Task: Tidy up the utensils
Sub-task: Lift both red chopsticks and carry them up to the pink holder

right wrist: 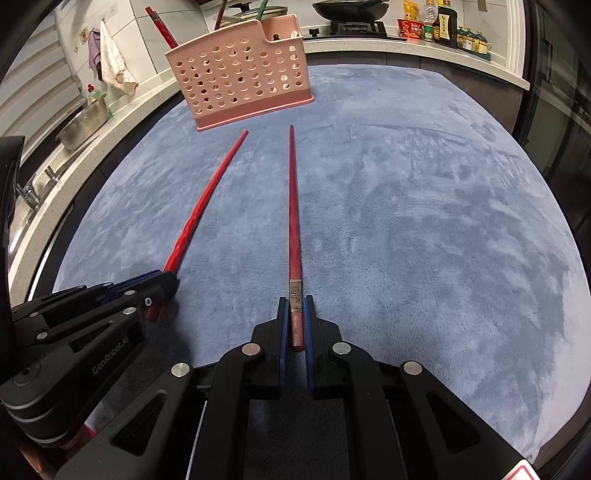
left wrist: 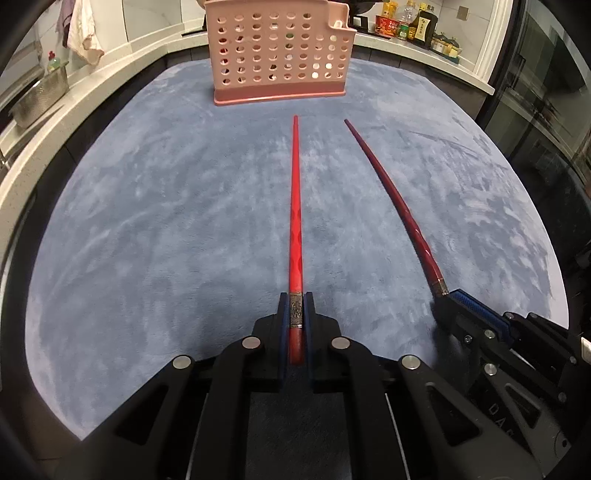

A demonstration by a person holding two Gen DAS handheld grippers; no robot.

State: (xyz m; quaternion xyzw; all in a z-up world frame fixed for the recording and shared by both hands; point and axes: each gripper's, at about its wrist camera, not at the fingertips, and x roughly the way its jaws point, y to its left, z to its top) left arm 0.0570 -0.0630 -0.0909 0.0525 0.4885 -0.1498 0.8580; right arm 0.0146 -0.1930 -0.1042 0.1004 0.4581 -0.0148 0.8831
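Observation:
Two red chopsticks lie lengthwise on a blue-grey mat, their tips pointing at a pink perforated utensil holder at the far edge. My left gripper is shut on the thick end of the brighter chopstick, its pads pressing just behind the metal band. The right gripper grips the darker chopstick in the same way. In the right wrist view the right gripper holds its chopstick, and the left gripper holds the other chopstick. The holder has other chopsticks standing in it.
A pale counter curves around the mat. On it stand a metal colander and a dish soap bottle at the left. Cloths hang on the wall. A wok and sauce bottles are at the back right.

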